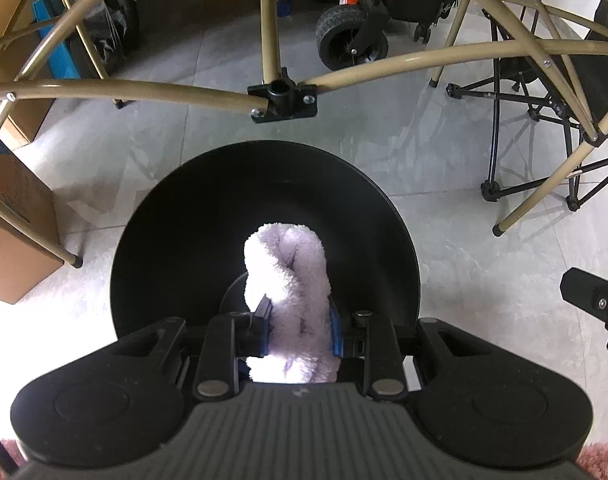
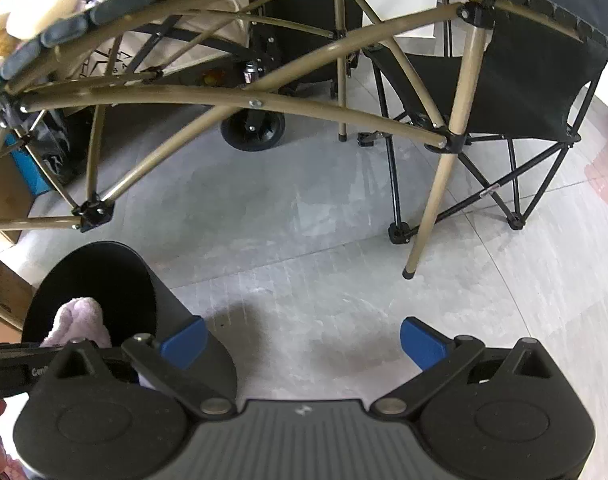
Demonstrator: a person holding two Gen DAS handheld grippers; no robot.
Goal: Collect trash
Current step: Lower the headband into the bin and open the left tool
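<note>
The left claw [image 1: 297, 320] is clamped tight on a fluffy lilac cloth [image 1: 289, 276], perhaps a sock, holding it over the mouth of a black bin [image 1: 175, 216] that stands on the grey tiled floor [image 1: 444, 208]. The right claw [image 2: 301, 342] hangs just beside the bin with its blue fingers [image 2: 420, 342] spread wide and nothing between them. Tan table legs [image 1: 271, 24] cross behind.
</note>
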